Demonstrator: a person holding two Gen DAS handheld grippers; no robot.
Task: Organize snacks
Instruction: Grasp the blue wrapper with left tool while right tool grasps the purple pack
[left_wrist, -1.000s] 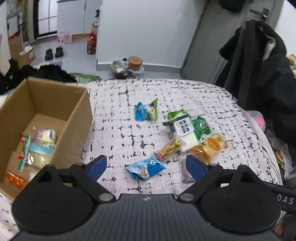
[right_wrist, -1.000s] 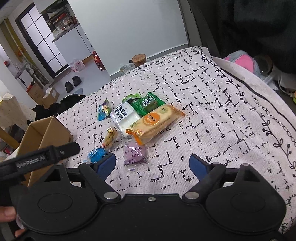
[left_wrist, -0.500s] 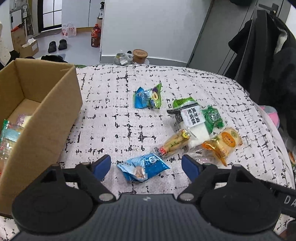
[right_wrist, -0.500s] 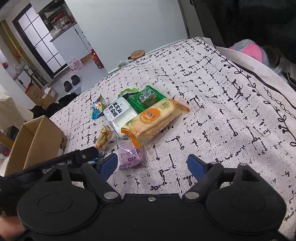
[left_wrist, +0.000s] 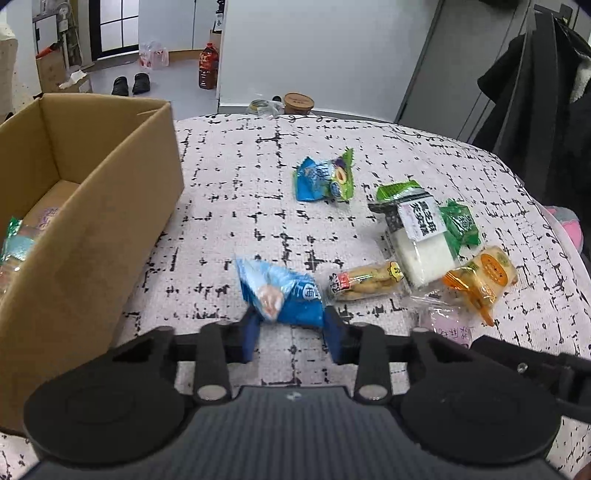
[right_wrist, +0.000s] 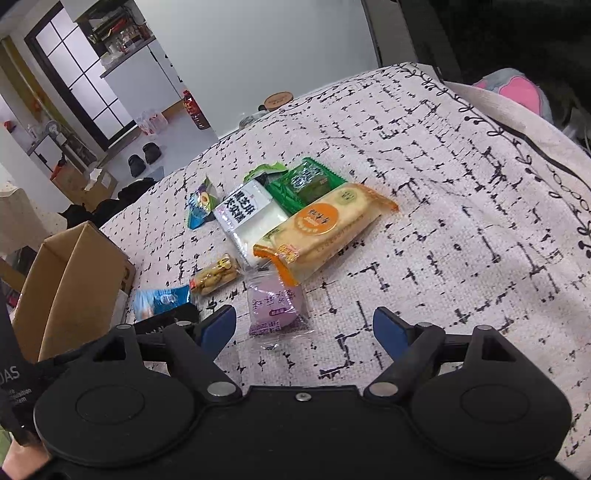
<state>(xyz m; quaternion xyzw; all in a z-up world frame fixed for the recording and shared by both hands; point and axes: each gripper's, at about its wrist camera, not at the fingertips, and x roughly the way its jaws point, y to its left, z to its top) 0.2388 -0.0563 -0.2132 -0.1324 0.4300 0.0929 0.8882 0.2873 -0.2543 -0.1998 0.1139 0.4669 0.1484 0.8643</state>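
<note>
The left gripper (left_wrist: 291, 332) has just been closing on the blue pack (left_wrist: 284, 291) between its fingers – box (left_wrist: 92, 206) lies to their left – while the right gripper (right_wrist: 304, 326) gapes empty.

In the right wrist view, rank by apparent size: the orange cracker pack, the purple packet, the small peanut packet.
1. orange cracker pack
2. purple packet, though it lies nearer the camera, which enlarges it
3. small peanut packet

Seven snack packets lie on the patterned cloth (left_wrist: 236, 177): two blue packets (left_wrist: 286, 293) (left_wrist: 323, 179), two green packets (left_wrist: 461, 225) (left_wrist: 393, 190), one white block (left_wrist: 421, 236), one orange cracker pack (right_wrist: 325, 229), one biscuit pack (left_wrist: 365, 282) and one purple packet (right_wrist: 275, 304). One cardboard box (left_wrist: 92, 206) stands beside them.
</note>
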